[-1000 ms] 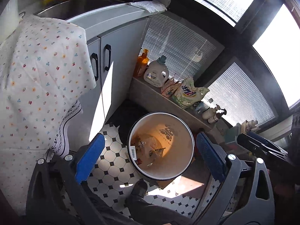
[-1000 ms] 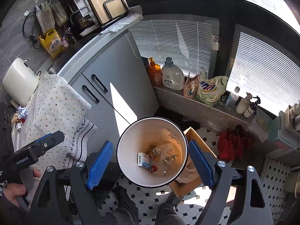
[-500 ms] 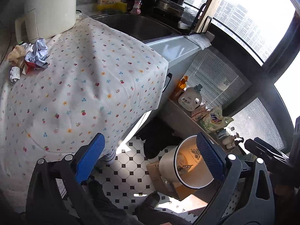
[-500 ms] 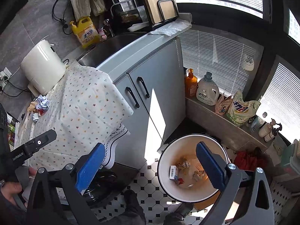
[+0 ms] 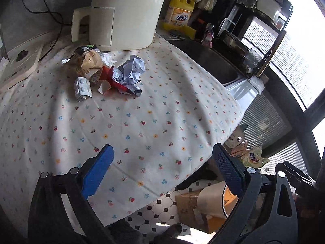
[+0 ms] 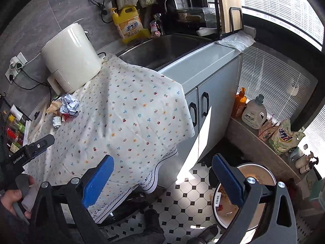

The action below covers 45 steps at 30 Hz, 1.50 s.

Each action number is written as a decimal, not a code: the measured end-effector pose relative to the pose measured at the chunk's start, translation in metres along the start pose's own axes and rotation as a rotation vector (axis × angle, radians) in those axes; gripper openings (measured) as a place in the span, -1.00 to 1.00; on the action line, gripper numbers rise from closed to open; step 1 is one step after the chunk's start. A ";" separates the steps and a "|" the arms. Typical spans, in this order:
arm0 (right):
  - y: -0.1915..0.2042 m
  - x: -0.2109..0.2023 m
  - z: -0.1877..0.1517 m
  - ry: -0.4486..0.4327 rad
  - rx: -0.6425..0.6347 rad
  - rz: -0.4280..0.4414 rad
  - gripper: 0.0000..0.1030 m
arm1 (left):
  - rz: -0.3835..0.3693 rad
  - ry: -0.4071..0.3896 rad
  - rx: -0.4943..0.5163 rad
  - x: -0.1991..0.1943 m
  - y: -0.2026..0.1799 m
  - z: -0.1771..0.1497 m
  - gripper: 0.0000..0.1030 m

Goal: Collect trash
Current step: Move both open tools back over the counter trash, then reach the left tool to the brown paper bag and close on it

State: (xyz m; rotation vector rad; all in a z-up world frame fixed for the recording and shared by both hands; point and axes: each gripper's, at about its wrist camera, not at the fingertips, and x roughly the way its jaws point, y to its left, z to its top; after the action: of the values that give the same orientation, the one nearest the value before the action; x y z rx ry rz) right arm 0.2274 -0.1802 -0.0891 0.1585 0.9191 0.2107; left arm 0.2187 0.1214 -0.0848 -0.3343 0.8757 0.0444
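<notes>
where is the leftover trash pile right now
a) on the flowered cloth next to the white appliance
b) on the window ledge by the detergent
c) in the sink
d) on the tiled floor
a, the trash pile of crumpled paper and wrappers lies on the flowered cloth, right in front of the white appliance.

the tablecloth (image 5: 154, 122) is white, dotted with small red, blue and yellow flowers. at its far edge stands a cream appliance (image 5: 124, 14); just in front of that lie a crumpled white-grey paper (image 5: 130, 72), a red wrapper (image 5: 113, 81), tan paper (image 5: 91, 61) and a silver blister pack (image 5: 82, 86). right of the appliance, a yellow detergent bottle (image 5: 179, 14). below the cloth, a white floor (image 6: 182, 185) with black diamonds. both grippers carry blue pads (image 6: 97, 181).
</notes>
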 end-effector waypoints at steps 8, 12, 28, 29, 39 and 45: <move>0.058 0.019 0.015 -0.007 -0.031 0.008 0.85 | 0.015 -0.048 -0.054 0.001 0.067 0.038 0.88; 0.083 0.031 0.021 -0.012 -0.031 0.005 0.85 | 0.009 -0.062 -0.058 0.005 0.091 0.054 0.88; 0.141 0.058 0.025 -0.031 0.033 -0.040 0.83 | -0.059 -0.027 0.013 0.055 0.136 0.116 0.88; 0.141 0.058 0.025 -0.029 0.035 -0.048 0.83 | -0.065 -0.022 0.014 0.060 0.137 0.118 0.88; 0.150 0.067 0.030 -0.011 0.033 -0.084 0.83 | -0.098 0.009 -0.041 0.096 0.151 0.132 0.77; 0.179 0.083 0.049 -0.008 -0.025 -0.034 0.70 | -0.121 0.051 -0.076 0.099 0.163 0.130 -0.54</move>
State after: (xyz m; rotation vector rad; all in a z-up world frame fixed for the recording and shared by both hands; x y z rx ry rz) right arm 0.2959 0.0111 -0.0836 0.1202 0.9101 0.1901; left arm 0.3506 0.3059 -0.1267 -0.4605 0.9037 -0.0433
